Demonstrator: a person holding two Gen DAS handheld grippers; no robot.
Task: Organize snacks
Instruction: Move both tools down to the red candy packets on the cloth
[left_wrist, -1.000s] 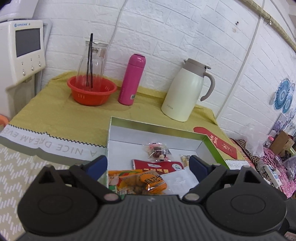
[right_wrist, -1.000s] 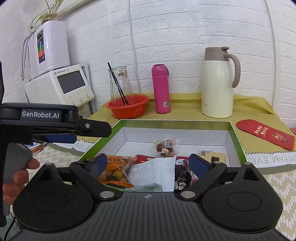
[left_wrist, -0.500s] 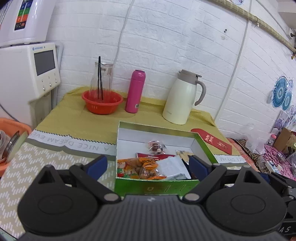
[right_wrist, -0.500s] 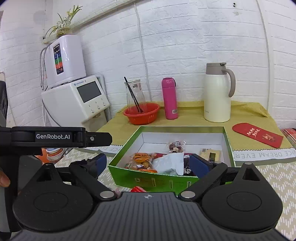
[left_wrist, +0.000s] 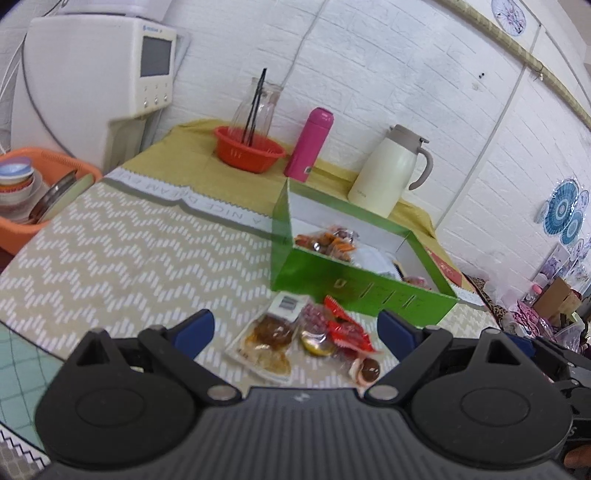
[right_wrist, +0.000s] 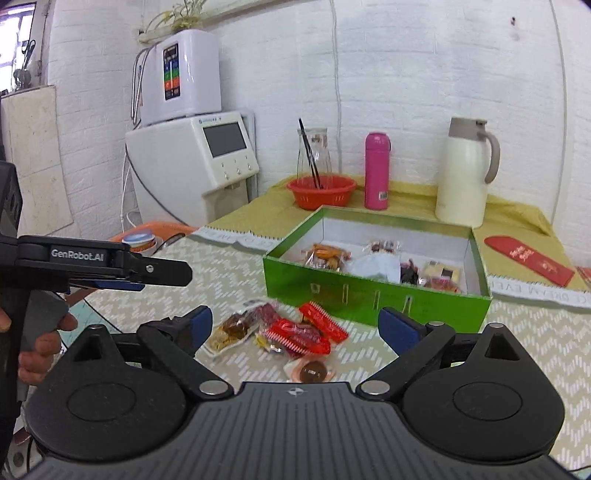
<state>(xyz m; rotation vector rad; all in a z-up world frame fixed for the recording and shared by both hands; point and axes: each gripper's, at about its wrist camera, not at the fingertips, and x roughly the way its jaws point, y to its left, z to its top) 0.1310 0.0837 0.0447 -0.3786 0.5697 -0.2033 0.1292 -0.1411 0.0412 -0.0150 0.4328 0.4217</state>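
Both grippers have pulled back from the box: a second ago their blue pads hung right over the packets inside, and now the whole green box (right_wrist: 373, 295) is in view with a loose cluster of snacks (right_wrist: 288, 332) on the table in front of it, not visible in the earlier frames.

The left gripper (left_wrist: 295, 328) stands wide, jaws released, nothing between the pads. The right gripper (right_wrist: 295, 325) is just as wide and empty, hovering over the cluster.

The box is shallow green cardboard with a white lining and slots in its near wall, and its long side runs across the right view. Crinkly packets lie inside it.

Out front, a clear packet of brown pieces (right_wrist: 236, 328) lies at an angle, its long axis running from near left to far right. A red wrapper with saw-tooth edges (right_wrist: 323, 320) sits just beside it. A small round brown sweet (right_wrist: 312, 370) in clear wrap is nearest the camera.

The tablecloth (left_wrist: 140, 258) is beige with a white zigzag weave.
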